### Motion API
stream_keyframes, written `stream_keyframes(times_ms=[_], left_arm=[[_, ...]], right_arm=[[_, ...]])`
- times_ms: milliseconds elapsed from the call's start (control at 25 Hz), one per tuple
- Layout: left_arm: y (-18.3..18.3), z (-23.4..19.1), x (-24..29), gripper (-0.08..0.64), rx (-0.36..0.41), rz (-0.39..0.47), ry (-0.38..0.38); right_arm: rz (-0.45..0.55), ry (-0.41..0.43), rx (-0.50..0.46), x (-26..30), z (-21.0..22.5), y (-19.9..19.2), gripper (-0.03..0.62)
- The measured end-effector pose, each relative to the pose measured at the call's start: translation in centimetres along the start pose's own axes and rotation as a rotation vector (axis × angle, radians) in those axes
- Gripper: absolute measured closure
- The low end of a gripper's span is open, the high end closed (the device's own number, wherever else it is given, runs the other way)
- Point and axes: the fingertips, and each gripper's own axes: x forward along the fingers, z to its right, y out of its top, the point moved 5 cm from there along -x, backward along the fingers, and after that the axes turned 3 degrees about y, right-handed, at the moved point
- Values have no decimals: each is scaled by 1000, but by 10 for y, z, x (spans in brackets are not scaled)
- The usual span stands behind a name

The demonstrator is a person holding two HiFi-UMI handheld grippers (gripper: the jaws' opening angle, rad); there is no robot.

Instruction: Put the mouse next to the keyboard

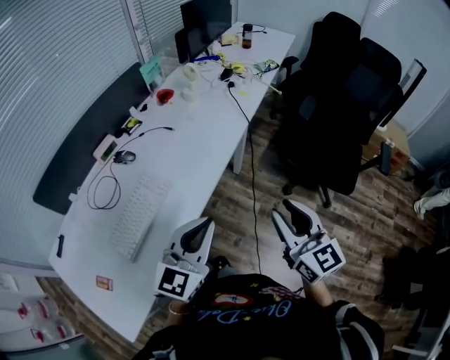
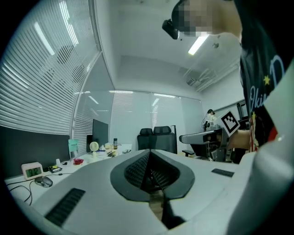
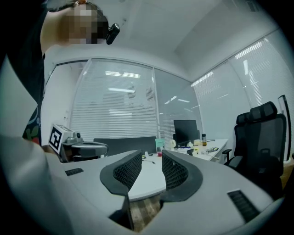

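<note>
A dark mouse point(image 1: 124, 157) lies near the left edge of the white desk point(image 1: 204, 140), its cable looped beside it. The white keyboard point(image 1: 140, 214) lies nearer me, a short way from the mouse. My left gripper point(image 1: 199, 228) hovers by the desk's near corner, shut and empty; in the left gripper view the left gripper point(image 2: 149, 160) points along the desk with the mouse point(image 2: 43, 181) far off at the left. My right gripper point(image 1: 292, 211) hangs over the wooden floor, open with nothing between its jaws. In the right gripper view the right gripper point(image 3: 151, 167) frames the desk top.
Black office chairs point(image 1: 344, 105) stand right of the desk. A monitor point(image 1: 204, 21) and small clutter fill the far end. A black cable point(image 1: 253, 183) hangs off the desk edge. A small clock point(image 2: 32, 170) and a red card point(image 1: 104, 283) sit on the desk.
</note>
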Motion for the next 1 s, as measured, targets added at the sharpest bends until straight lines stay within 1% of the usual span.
stream_keyframes(times_ms=[160,360,480,640,800,1000], left_arm=[[-1,-34,-6,560,-11,4,52],[-10,-63,-20,560,-32,-19,118],[-8,-75,-28,560,-40,1,158],[-12,-90,-39,560,-52,-8,216],[-17,-111,-51,560,-62,-24,317],[-16,-149,-55,560,-57,-25,485]], right_arm=[[-13,34,-7,39,-4,2,488],[-25,122,-12,82,-21,3,480],[-41,167,-17,100,-30,1,479],[-59,221,-23,125,-36,-1,477],[-73,310,-21,165,-42,-5,476],[-74,452,-29,238,-41,-6,476]])
